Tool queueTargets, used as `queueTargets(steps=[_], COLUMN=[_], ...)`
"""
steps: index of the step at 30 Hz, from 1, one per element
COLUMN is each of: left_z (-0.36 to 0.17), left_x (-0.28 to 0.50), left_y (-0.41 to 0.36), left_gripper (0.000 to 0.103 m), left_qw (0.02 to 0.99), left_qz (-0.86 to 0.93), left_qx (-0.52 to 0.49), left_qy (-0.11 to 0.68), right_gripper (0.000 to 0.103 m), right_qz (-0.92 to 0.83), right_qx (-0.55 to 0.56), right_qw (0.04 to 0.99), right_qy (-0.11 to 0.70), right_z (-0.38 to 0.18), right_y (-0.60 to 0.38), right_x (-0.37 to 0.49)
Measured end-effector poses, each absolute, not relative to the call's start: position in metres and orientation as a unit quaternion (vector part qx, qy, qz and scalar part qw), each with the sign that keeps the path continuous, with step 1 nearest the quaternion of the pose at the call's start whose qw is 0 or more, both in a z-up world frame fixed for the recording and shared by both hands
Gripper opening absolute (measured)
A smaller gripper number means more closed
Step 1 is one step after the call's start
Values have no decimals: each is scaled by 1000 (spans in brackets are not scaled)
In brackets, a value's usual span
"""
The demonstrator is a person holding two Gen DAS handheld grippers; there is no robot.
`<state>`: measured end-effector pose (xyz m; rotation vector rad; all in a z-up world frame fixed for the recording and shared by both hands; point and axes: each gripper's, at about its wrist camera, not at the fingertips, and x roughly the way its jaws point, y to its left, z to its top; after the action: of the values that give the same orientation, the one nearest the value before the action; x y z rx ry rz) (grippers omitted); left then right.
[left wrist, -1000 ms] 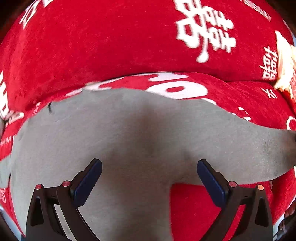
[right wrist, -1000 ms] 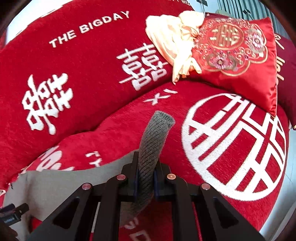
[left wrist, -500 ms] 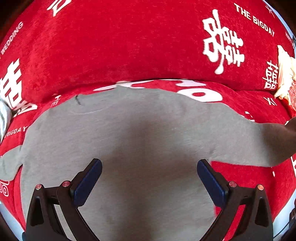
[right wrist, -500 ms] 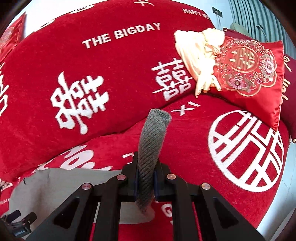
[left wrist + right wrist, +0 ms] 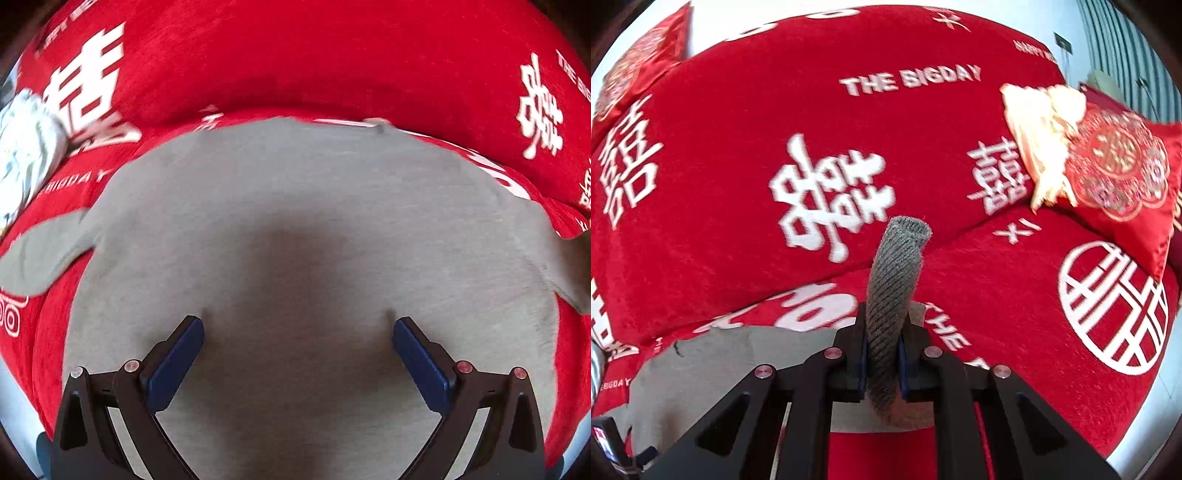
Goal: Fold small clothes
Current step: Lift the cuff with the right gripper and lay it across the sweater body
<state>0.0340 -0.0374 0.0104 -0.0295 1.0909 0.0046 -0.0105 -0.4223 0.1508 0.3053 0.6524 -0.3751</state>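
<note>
Lying flat on the red plush sofa cover (image 5: 295, 66), a grey jersey top (image 5: 295, 206) is spread for folding; its ribbed cuff (image 5: 897, 288) is pinched in the right hand-held gripper (image 5: 882, 354), likely so the sleeve can be drawn across. The left hand-held gripper (image 5: 297, 332) is held wide and empty above the smooth body panel.

Left gripper (image 5: 297, 332): black angular arms, blue padded fingers (image 5: 176, 363), small red-and-silver screws at the joints. Right gripper (image 5: 882, 363): same black frame, silver screws, thin blue pads.
</note>
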Motion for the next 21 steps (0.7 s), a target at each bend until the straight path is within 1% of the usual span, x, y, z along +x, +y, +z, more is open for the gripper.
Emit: queueTargets(steps=[8, 21], left_z=[12, 14], left_x=[18, 5], left_y=[-6, 45], left_gripper=[103, 103], left_qw=[863, 865], left_qz=[5, 5], left_qx=[-19, -62], left_qy=[505, 497], right_gripper=[13, 13], right_qz=[-153, -112], right_qx=[113, 56], right_qw=[929, 934], right_qy=[318, 335], right_z=[160, 156], right_y=[-348, -241], right_x=[11, 44])
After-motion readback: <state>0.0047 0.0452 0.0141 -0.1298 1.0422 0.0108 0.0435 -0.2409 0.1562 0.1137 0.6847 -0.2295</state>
